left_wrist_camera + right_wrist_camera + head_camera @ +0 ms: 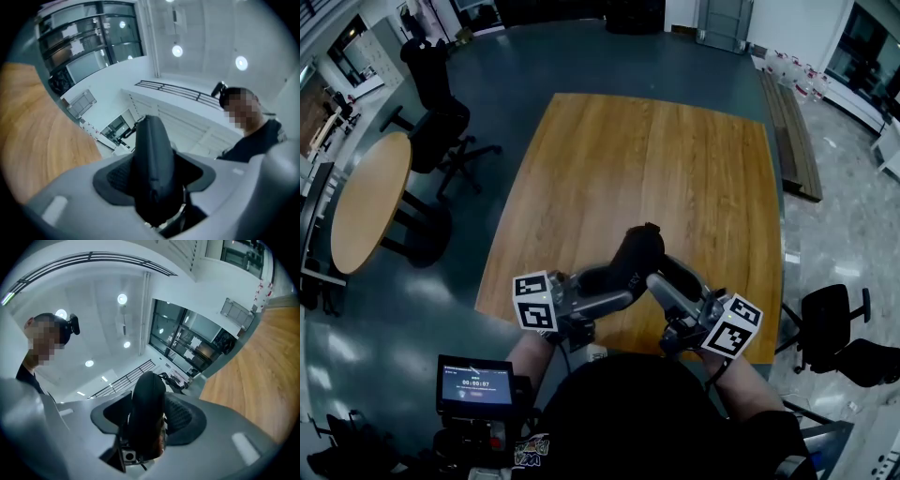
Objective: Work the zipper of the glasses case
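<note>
Black, probably light and stiff-shelled, the glasses case (636, 255) hangs over the wooden table (675, 169) near its six o'clock edge. The left gripper (602, 298) clamps its eight o'clock end and the right gripper (661, 286) its four o'clock end. Grip the shell, not the seam.

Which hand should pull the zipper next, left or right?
Probably right. A small metal piece, maybe the zipper pull, sits by the right tongs. The left tongs clamp the glasses case body, steadying it above the table.
</note>
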Demonstrator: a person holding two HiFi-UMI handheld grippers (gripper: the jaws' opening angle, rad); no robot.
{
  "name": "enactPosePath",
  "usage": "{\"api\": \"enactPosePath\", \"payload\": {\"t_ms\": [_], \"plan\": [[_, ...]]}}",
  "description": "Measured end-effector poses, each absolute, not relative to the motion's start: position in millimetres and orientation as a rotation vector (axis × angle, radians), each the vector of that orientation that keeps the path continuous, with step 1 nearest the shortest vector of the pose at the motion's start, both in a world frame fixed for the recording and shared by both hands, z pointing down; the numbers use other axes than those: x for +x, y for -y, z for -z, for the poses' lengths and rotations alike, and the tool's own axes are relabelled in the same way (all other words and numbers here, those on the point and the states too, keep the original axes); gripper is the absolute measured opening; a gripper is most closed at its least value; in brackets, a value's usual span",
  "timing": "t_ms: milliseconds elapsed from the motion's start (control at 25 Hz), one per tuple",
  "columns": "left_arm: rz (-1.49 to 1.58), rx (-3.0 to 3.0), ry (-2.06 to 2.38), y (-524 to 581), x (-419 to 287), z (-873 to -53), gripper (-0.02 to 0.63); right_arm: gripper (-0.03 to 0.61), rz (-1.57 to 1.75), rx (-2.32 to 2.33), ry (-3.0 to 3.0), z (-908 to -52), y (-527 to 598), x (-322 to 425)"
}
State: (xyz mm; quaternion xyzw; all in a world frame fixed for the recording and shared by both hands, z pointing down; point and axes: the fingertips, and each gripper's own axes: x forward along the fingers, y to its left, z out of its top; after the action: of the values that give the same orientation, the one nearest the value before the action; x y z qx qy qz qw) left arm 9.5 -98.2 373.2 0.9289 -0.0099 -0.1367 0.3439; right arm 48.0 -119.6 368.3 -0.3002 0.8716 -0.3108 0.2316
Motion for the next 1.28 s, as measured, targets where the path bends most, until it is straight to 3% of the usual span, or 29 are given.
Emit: {"api": "enactPosePath", "payload": {"t_ms": [120,640,840,960,1080,1160,1280], "plan": [[0.246,2.491,0.039,93.4,14.8,-382.0,0.270,0.265,0.873,-0.785,-2.443,-373.1,116.5,39.8],[-0.079,2.758,-0.123,67.8,35.4,-377.9,0.293,0.241,0.729,-0.619,-2.609,-370.7,93.9,27.0],[-0.173,3.010,0.223,90.6,34.8,-386.1,0.278,0.248,0.446,-0.783,-2.735,-362.1,97.3,35.4],[-0.425,3.131,0.759,130.7,21.2,-394.2,0.276,0.219,0.255,-1.113,-2.718,-357.5,115.7,61.7],[-0.926,3.209,1.188,153.9,7.0,-411.0,0.275,0.192,-0.005,-1.394,-2.710,-345.3,124.0,69.4],[-1.224,3.213,1.348,161.3,2.5,-419.0,0.275,0.184,-0.204,-1.497,-2.753,-337.0,122.9,57.3],[-1.392,3.170,1.416,165.8,4.5,-430.8,0.275,0.164,-0.445,-1.577,-2.896,-344.8,115.8,36.7]]}}
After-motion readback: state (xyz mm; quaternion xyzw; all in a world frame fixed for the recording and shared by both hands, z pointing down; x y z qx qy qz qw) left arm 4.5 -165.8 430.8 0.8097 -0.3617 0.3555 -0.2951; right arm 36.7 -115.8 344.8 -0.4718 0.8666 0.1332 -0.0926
